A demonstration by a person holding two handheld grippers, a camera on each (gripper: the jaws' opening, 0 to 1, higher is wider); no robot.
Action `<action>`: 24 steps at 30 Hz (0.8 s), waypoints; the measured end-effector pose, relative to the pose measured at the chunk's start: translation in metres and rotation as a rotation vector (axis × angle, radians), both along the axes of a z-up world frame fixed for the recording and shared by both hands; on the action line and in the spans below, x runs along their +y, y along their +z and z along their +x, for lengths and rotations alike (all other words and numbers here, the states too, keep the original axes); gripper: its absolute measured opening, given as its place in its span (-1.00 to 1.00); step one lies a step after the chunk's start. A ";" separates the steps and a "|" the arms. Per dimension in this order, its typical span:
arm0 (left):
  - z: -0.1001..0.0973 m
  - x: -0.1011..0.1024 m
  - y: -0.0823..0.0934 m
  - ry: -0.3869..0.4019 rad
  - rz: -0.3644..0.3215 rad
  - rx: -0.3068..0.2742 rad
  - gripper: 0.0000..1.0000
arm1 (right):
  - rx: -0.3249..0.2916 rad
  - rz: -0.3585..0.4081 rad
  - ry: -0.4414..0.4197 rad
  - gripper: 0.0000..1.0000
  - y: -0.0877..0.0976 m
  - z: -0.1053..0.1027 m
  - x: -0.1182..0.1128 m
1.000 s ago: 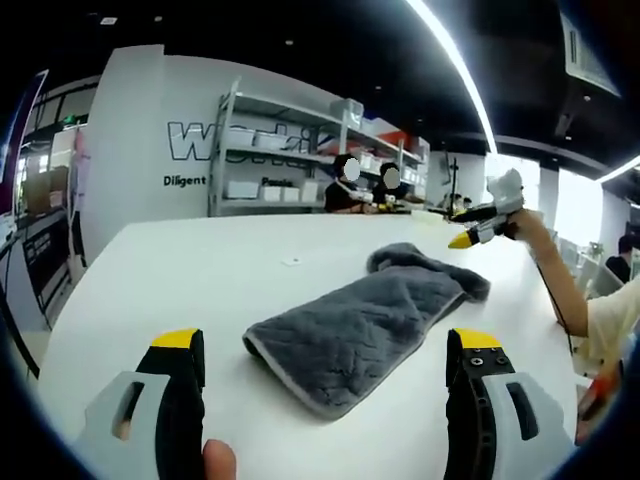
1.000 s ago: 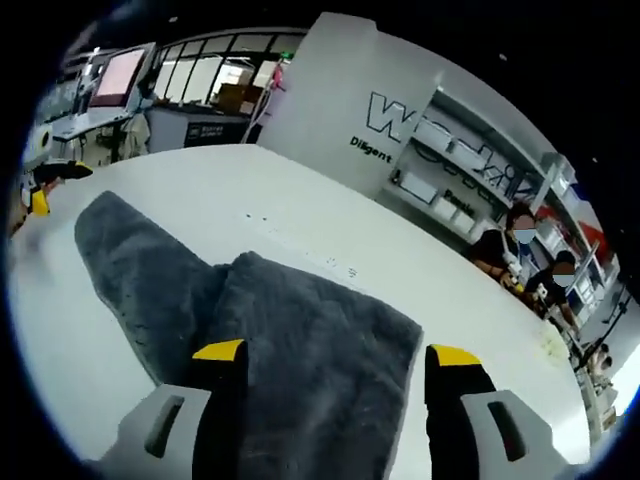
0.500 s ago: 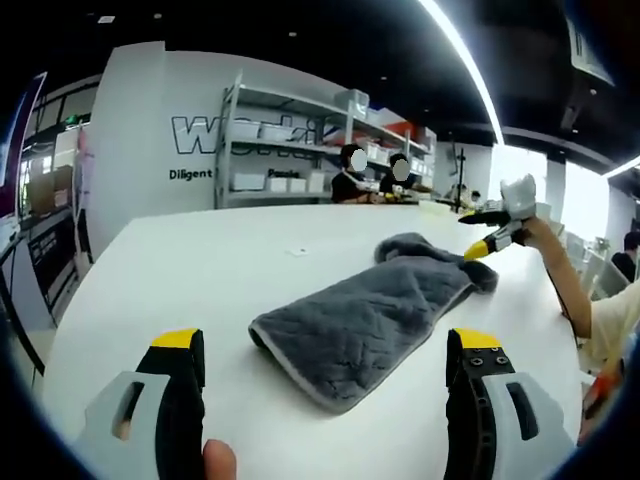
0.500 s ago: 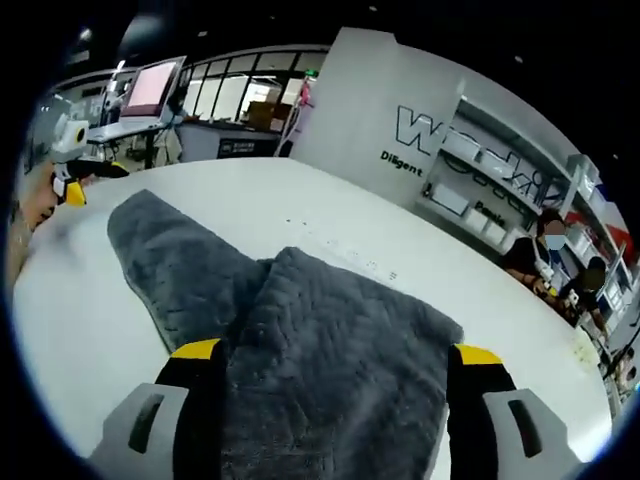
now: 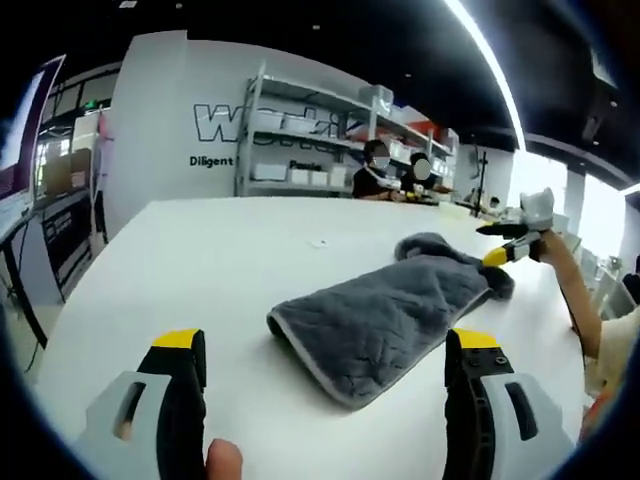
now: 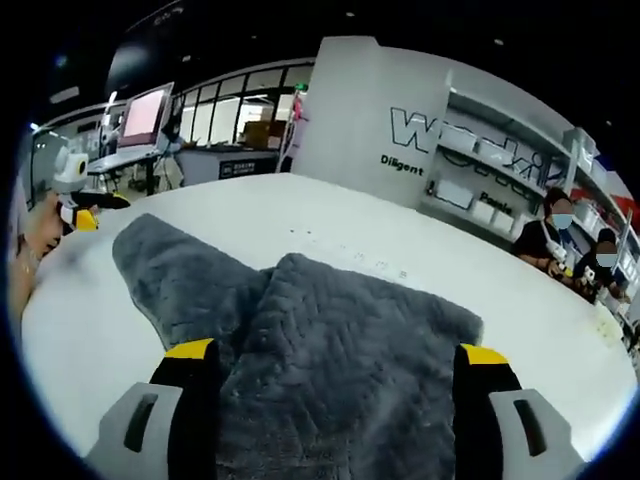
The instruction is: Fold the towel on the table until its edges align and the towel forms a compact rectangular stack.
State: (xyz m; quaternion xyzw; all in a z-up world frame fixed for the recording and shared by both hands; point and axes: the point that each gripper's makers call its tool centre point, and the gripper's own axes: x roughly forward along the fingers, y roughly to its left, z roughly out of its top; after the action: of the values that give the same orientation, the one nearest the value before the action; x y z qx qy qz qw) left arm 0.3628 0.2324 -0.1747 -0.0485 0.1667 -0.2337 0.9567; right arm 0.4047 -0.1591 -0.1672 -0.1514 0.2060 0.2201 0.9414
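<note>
While both cameras have drifted a little over the last second, the grey towel [image 5: 385, 322] itself lies as it did, partly folded and lengthwise across the middle of the white table [image 5: 200, 270], one layer doubled over at the end beside the right gripper [image 6: 335, 365]. Right gripper has eased lower toward that doubled end, jaws spread, nothing pinched. Left gripper [image 5: 325, 350] hangs off the opposite end, jaws spread wide, empty. Judgement: next fold not yet begun; edges unaligned. Wall lettering [image 5: 215, 160] reads "Diligent"; larger word above starts "Wo", the rest hidden behind shelving [image 5: 300, 150].
</note>
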 end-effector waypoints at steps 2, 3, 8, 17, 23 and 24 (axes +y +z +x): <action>0.001 0.002 0.001 0.018 -0.034 -0.005 0.89 | 0.001 -0.002 0.008 0.99 0.000 0.000 0.001; 0.002 0.002 0.001 0.025 -0.044 -0.004 0.88 | -0.002 -0.004 0.012 0.99 0.000 0.000 0.002; 0.005 -0.001 -0.002 0.044 -0.061 -0.001 0.81 | 0.007 -0.023 0.030 0.99 -0.004 0.000 0.006; 0.015 -0.007 -0.009 0.063 -0.124 0.002 0.46 | 0.013 -0.033 0.033 0.99 -0.007 0.001 0.006; 0.022 0.008 -0.017 0.163 -0.148 0.019 0.00 | 0.025 -0.050 0.042 0.99 -0.012 0.000 0.008; 0.023 0.010 -0.018 0.171 -0.157 0.016 -0.08 | 0.027 -0.054 0.043 0.99 -0.013 -0.001 0.008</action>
State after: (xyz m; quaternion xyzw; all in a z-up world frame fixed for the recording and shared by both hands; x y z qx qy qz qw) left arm 0.3854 0.2424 -0.1928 -0.1390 0.1510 -0.1632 0.9650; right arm 0.4039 -0.1511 -0.1806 -0.1784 0.2210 0.2368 0.9291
